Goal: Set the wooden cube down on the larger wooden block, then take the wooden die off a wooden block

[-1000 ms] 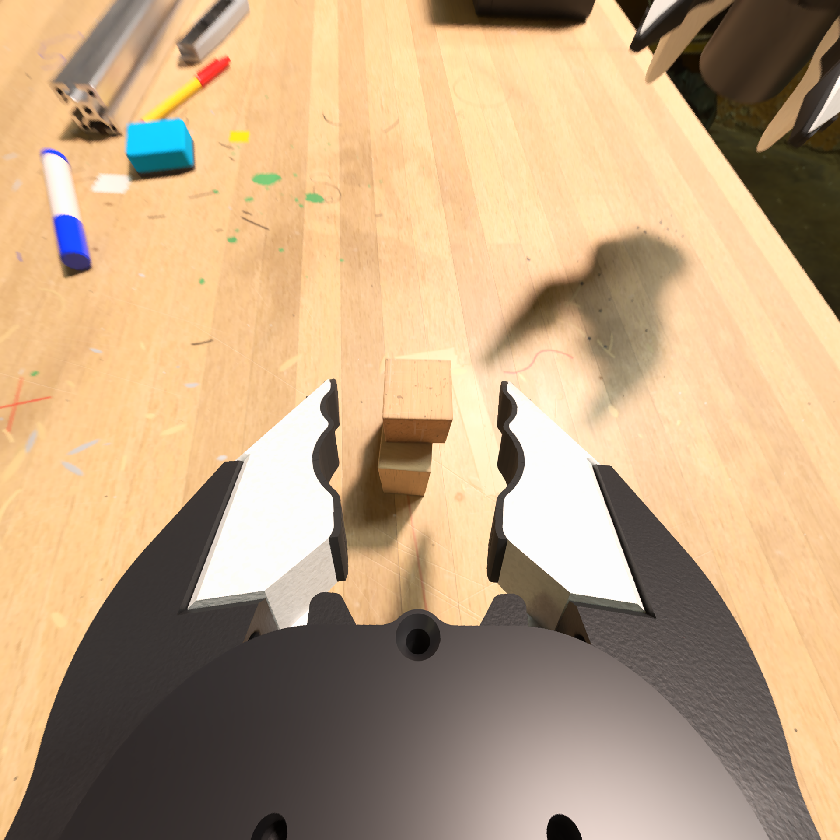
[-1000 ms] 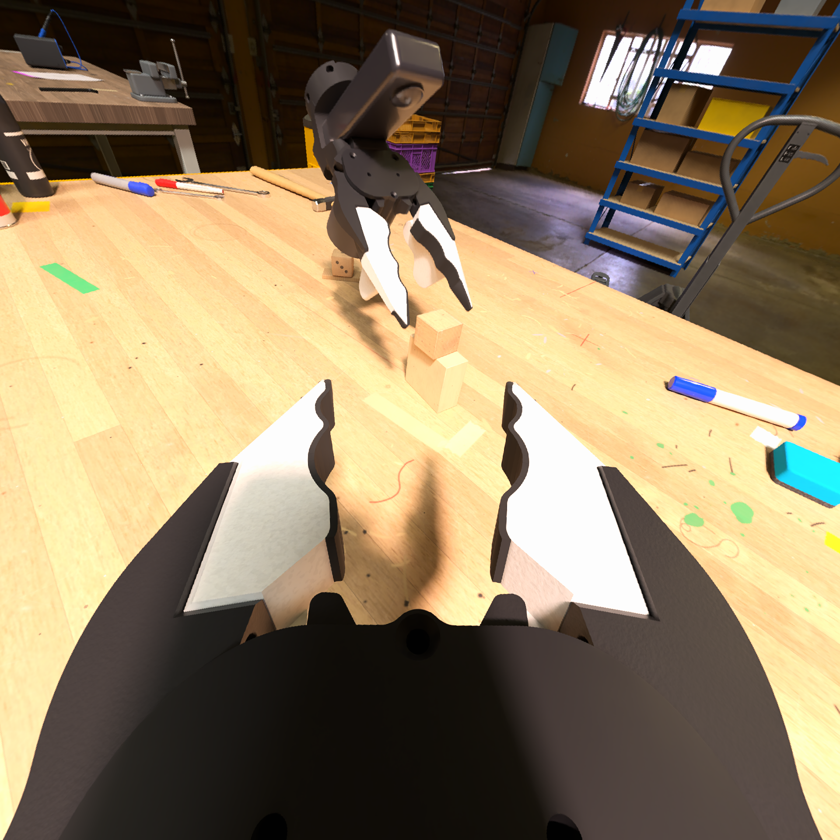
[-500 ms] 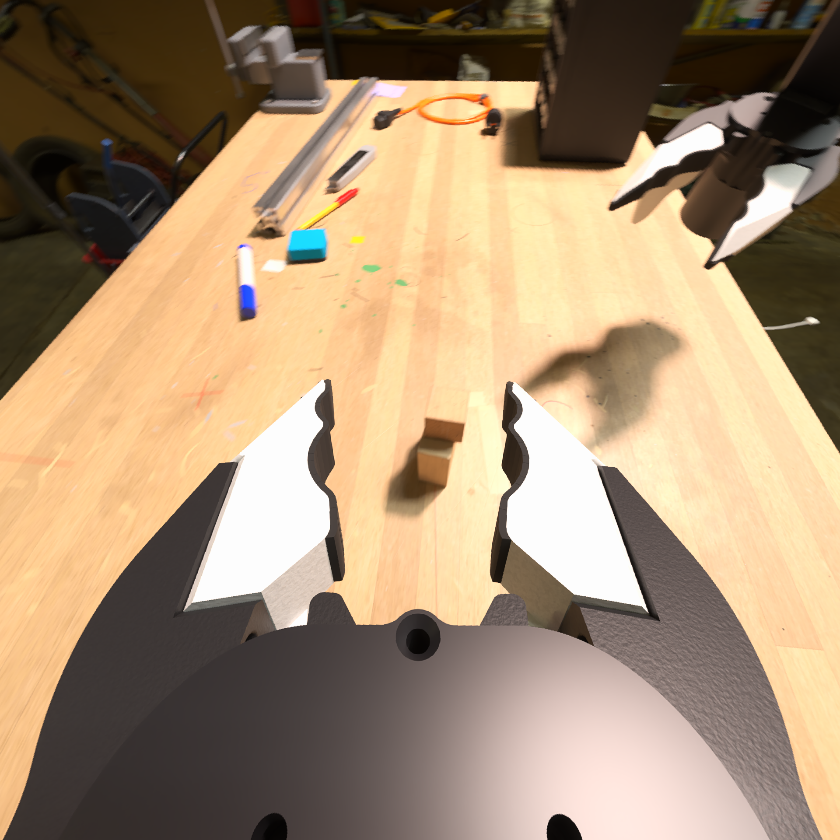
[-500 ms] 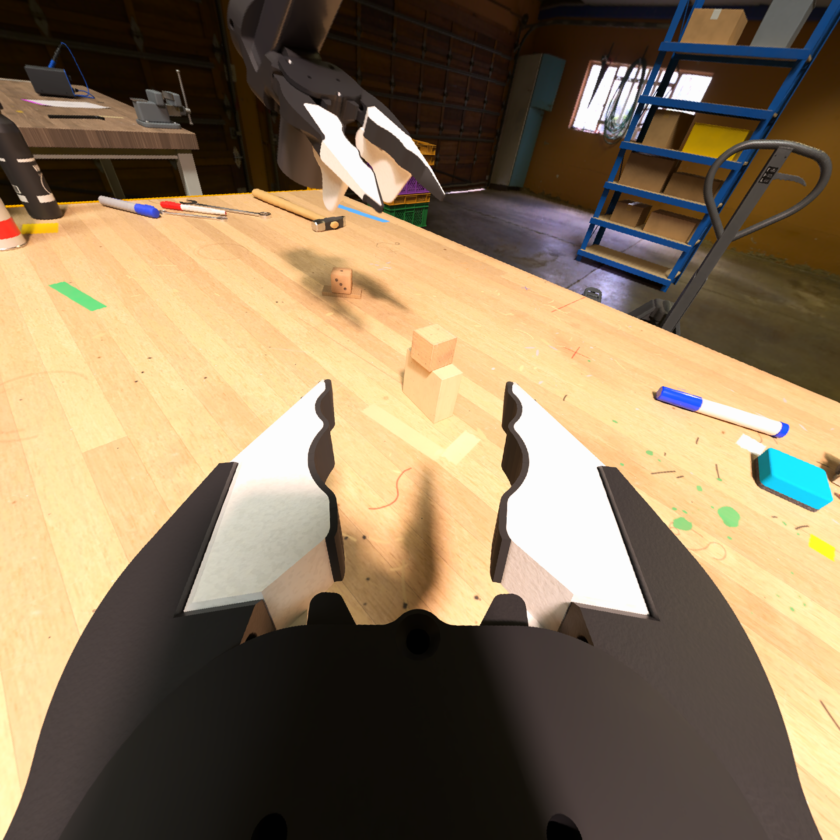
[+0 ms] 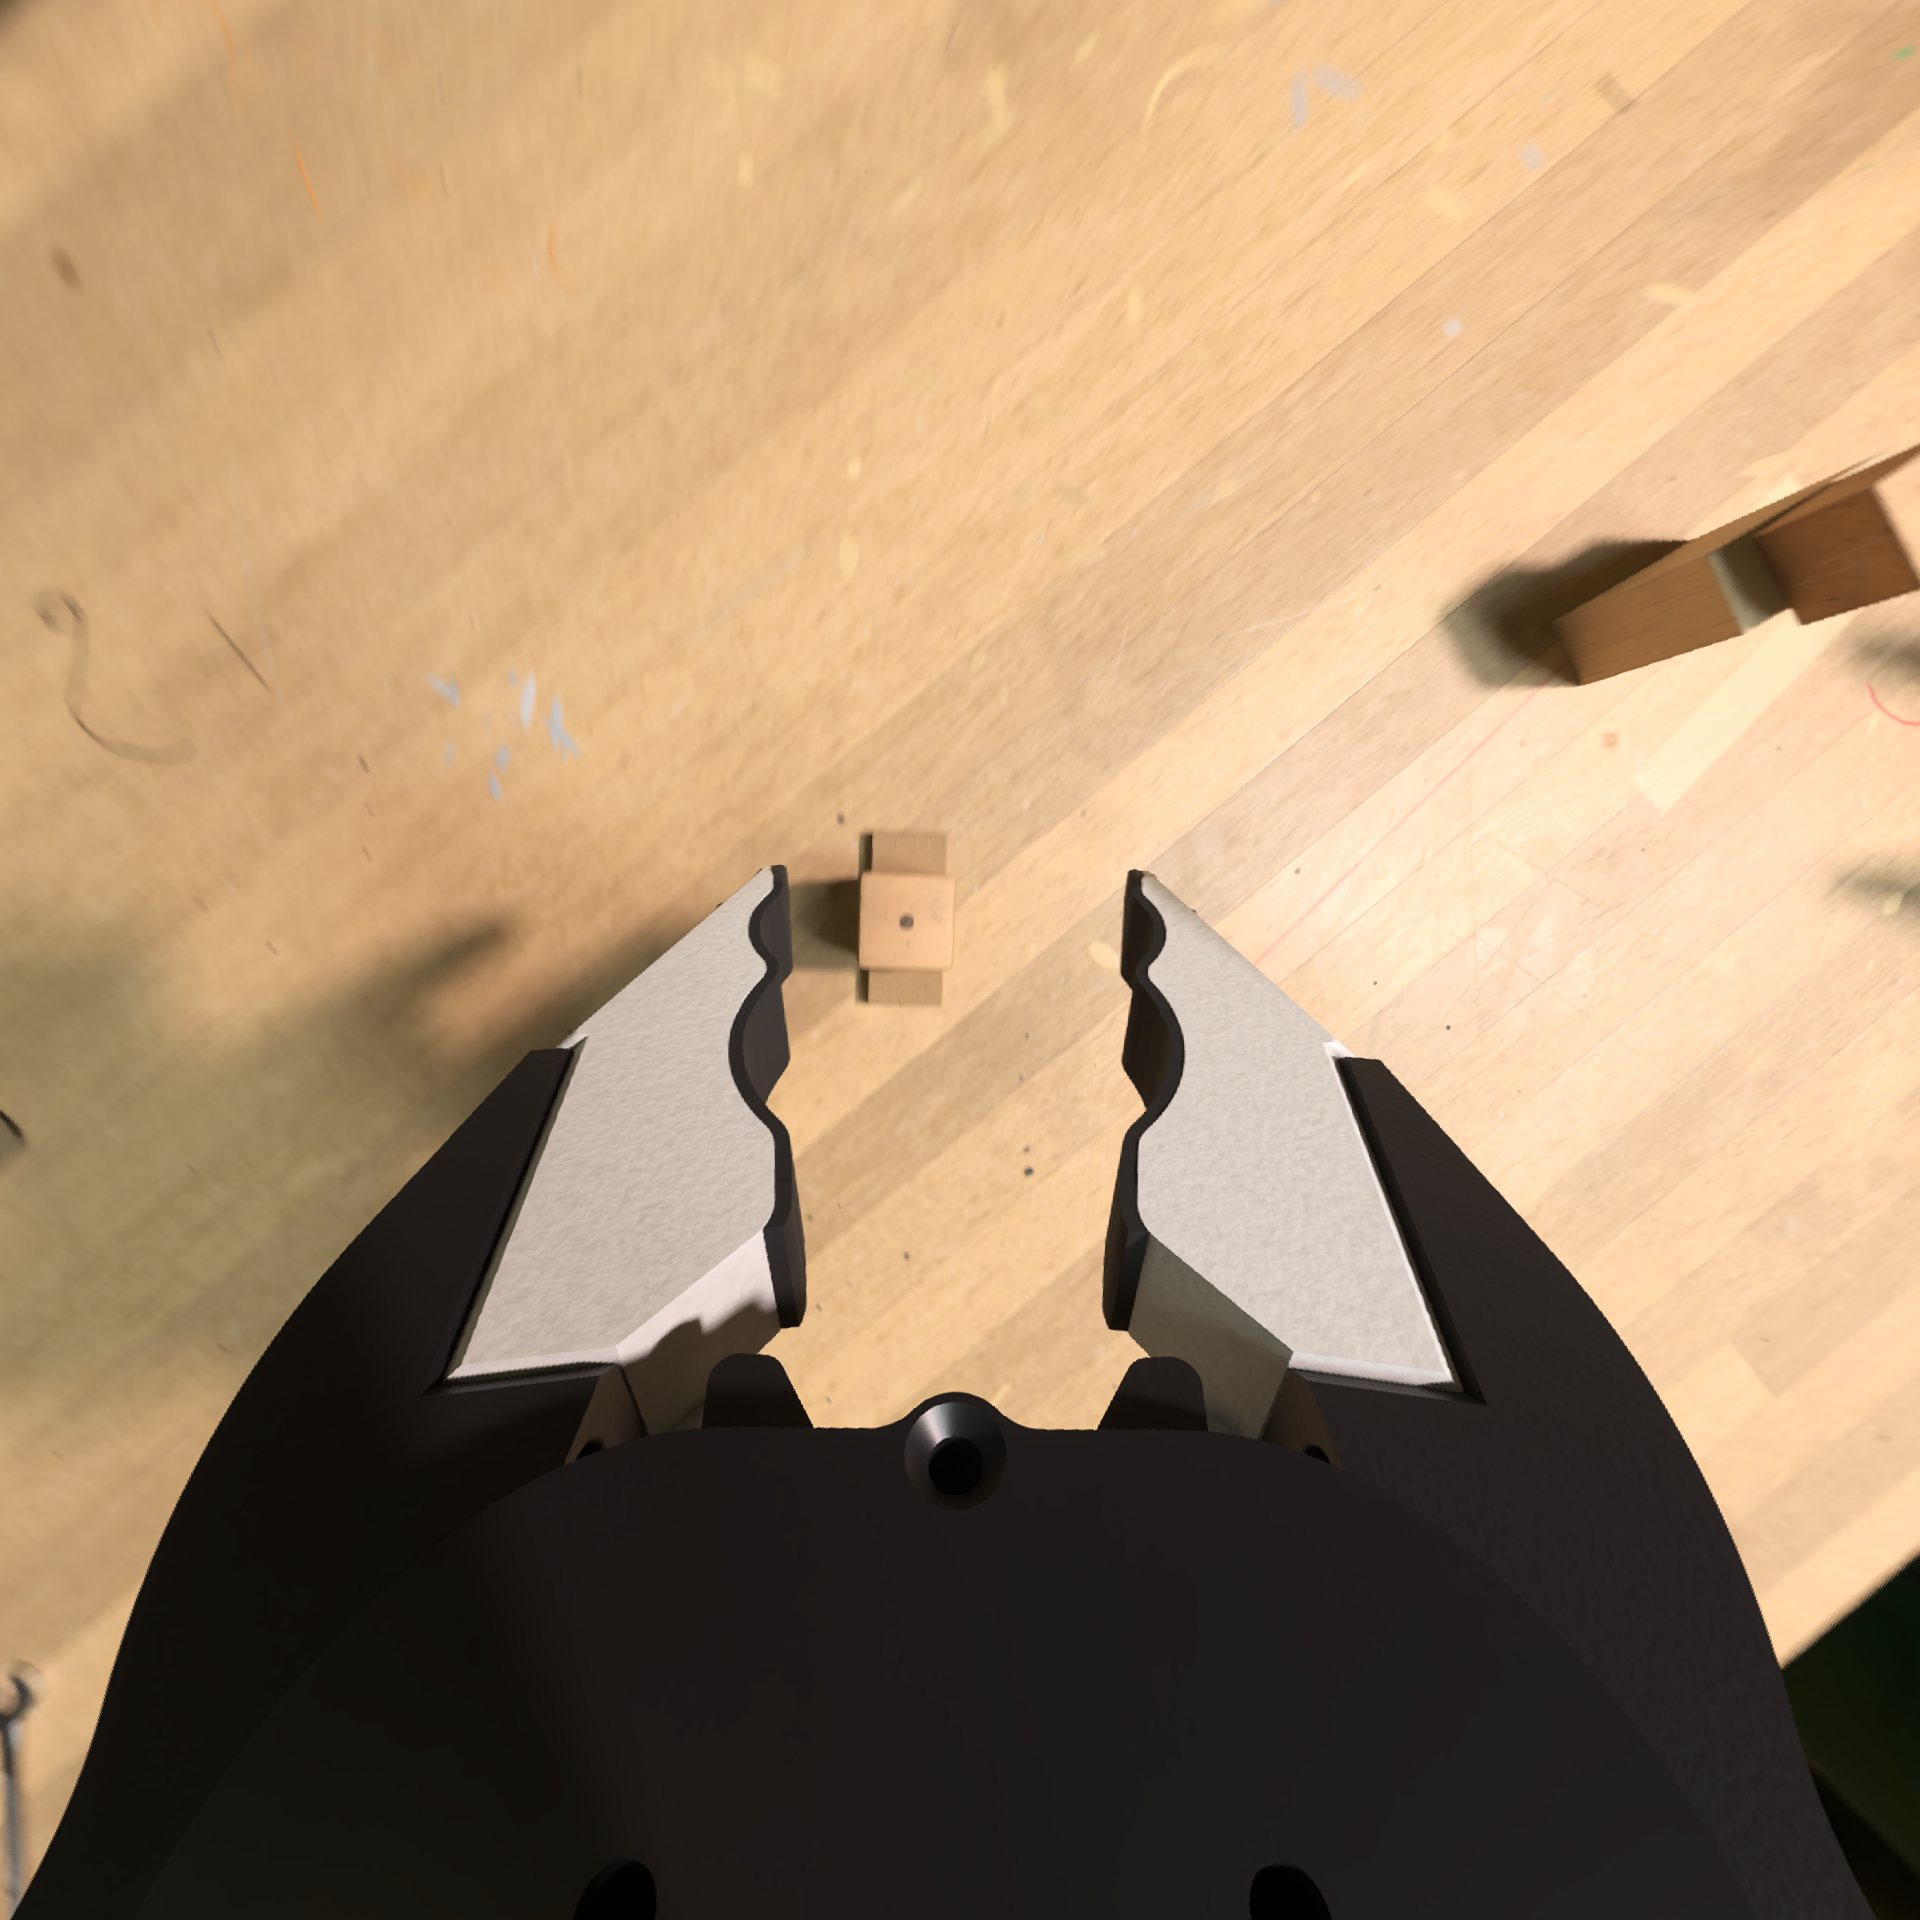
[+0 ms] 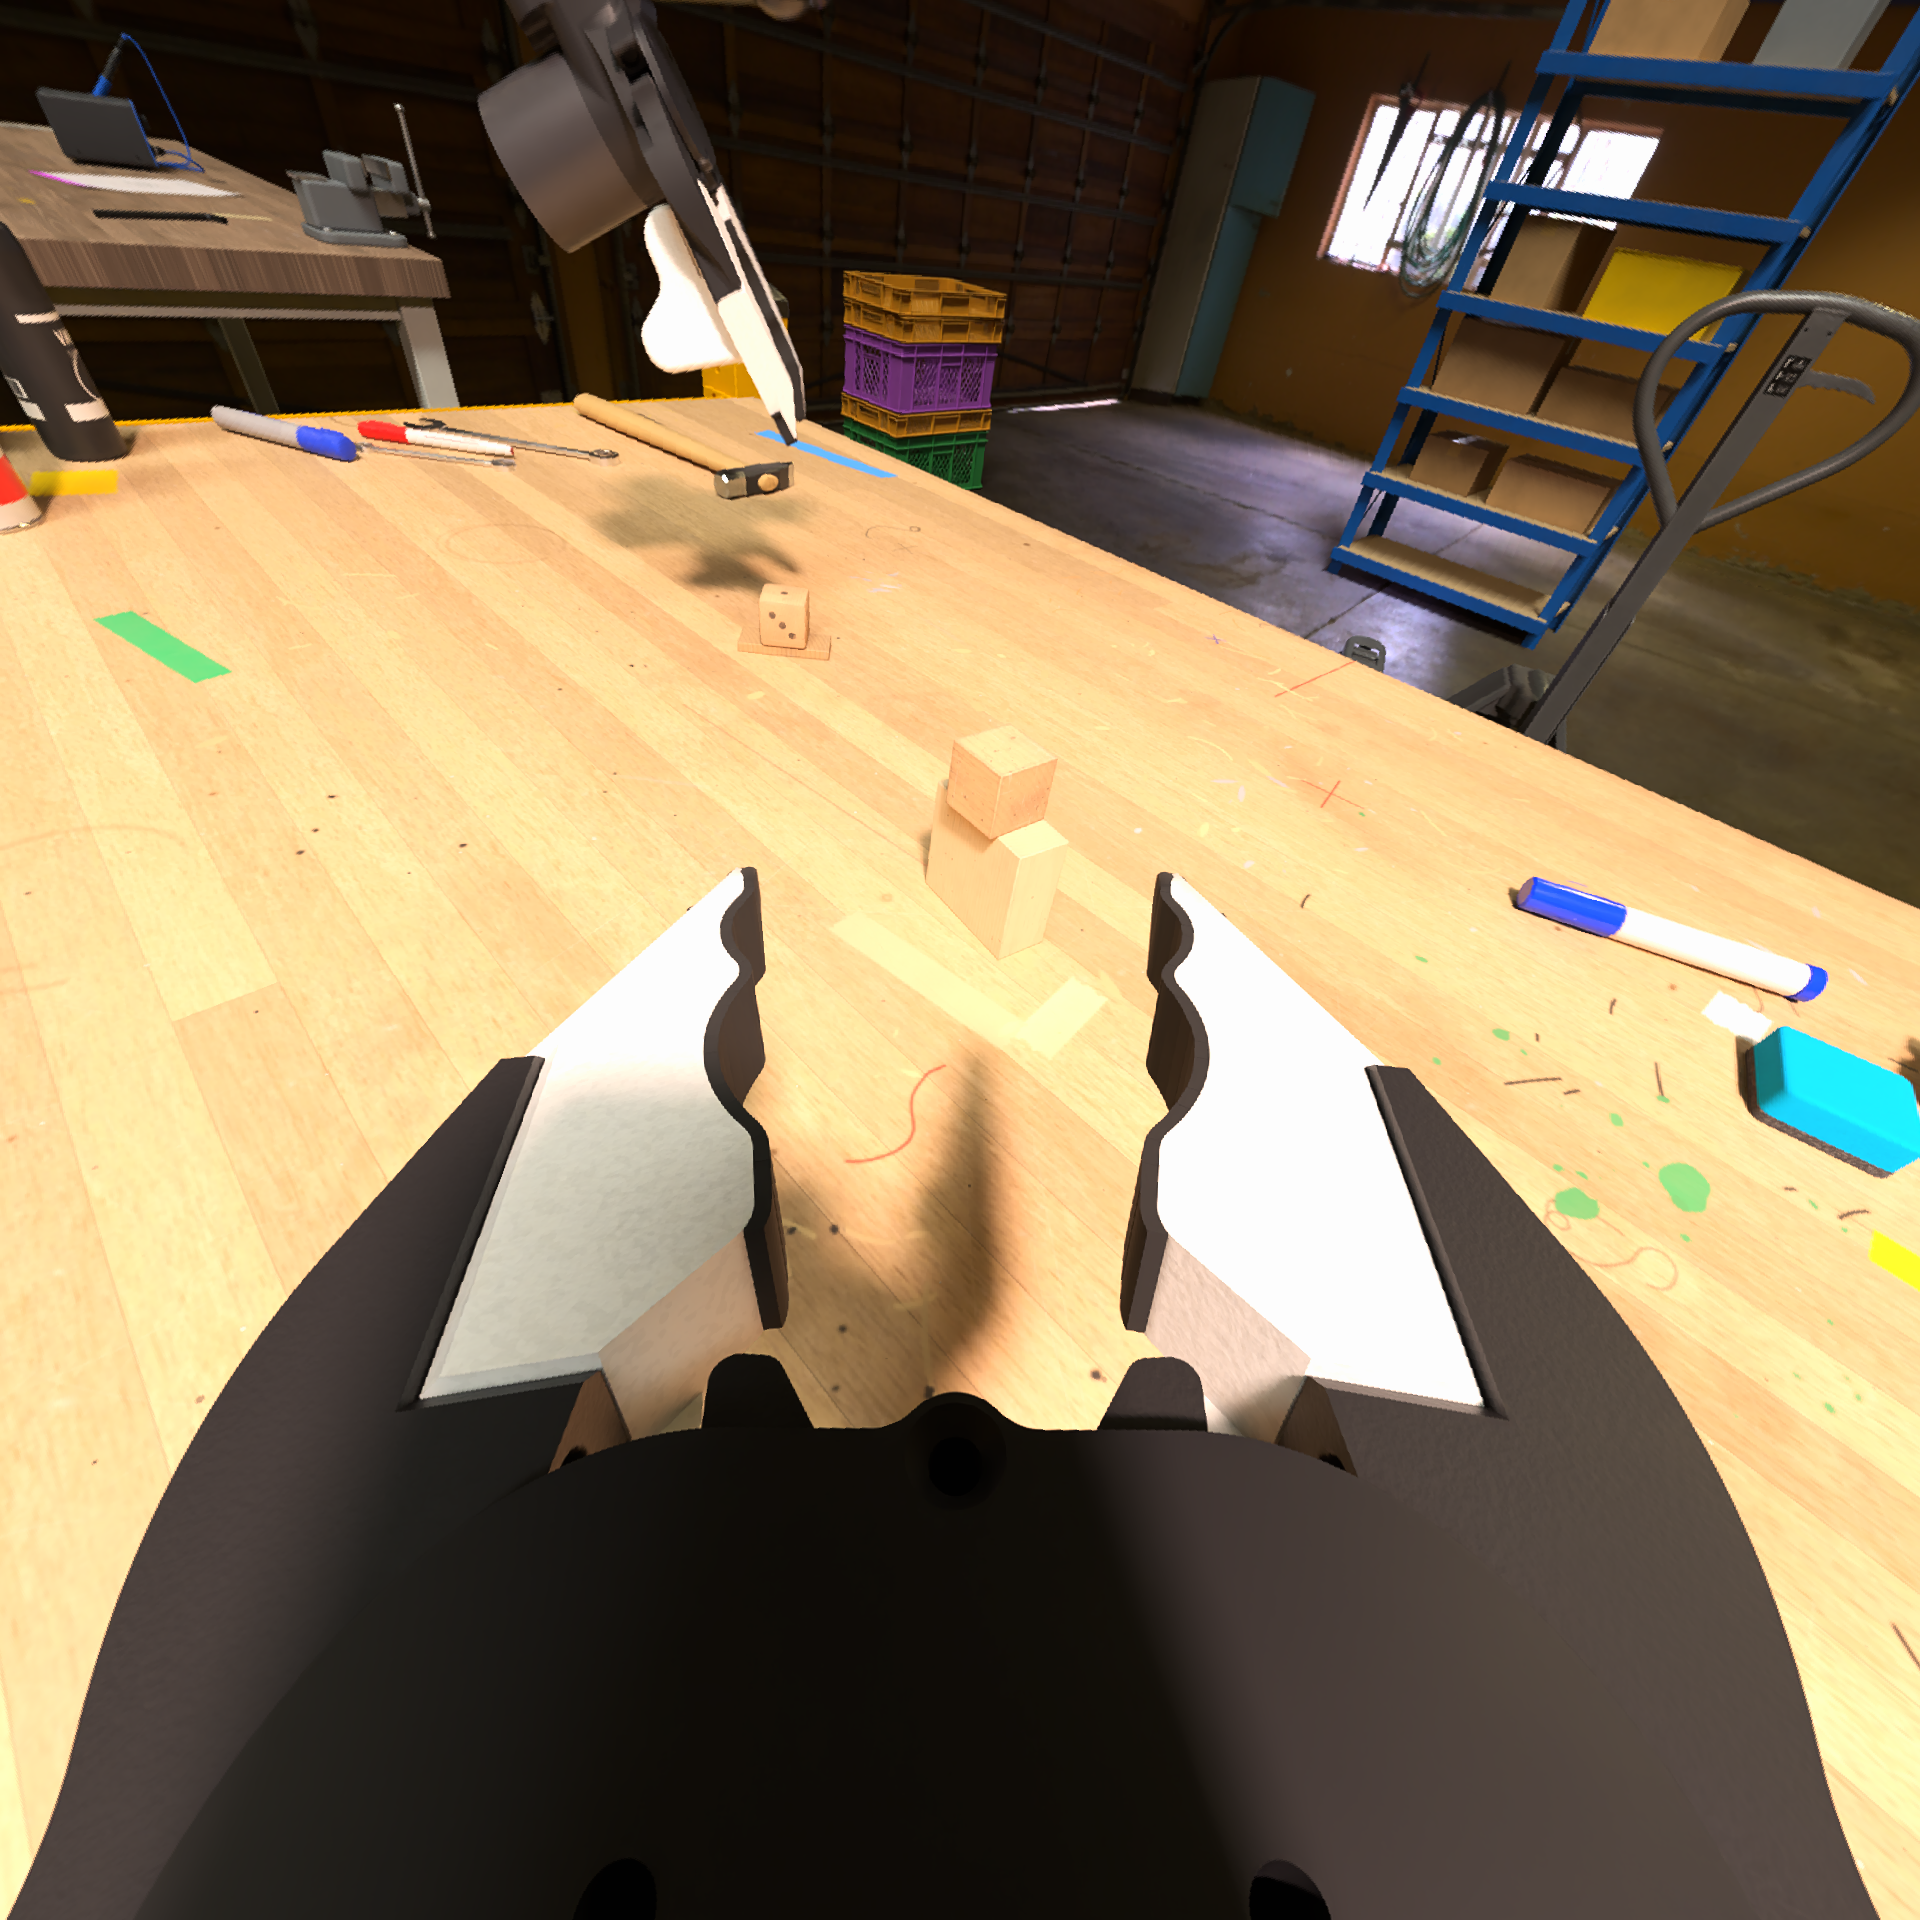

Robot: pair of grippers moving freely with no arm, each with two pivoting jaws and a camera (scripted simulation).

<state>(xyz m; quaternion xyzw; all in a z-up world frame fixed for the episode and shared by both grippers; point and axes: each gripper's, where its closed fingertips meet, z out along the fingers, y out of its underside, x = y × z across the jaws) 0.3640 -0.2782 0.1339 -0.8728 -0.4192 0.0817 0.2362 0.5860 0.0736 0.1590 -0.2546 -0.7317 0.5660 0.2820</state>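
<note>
- Pale plank-top wooden desk (image 6: 312,831) carries everything; stray markers, a hammer and a cyan eraser block lie towards its edges, well clear of the work.
- My left tool (image 5: 954,894) hangs high over the desk, pointing straight down, jaws spread wide and empty. My right tool (image 6: 954,883) sits low near the stack, also spread wide, holding nothing.
- Larger pale wooden block (image 6: 995,891) stands on the desk with the darker small wooden cube (image 6: 1001,793) resting on top, offset toward one edge. I judge step one done.
- Thin flat wooden block (image 5: 902,920) lies under the small wooden die (image 5: 906,921), nearly beneath the left tool's tips, slightly toward its left finger.
- Handling judgement: the die looks light, rigid, smooth-faced and small, with rounded corners, so it could squirt out of an off-centre pinch. I would centre over it first, then close on two opposite side faces and lift straight up so the flat block is not dragged.
</note>
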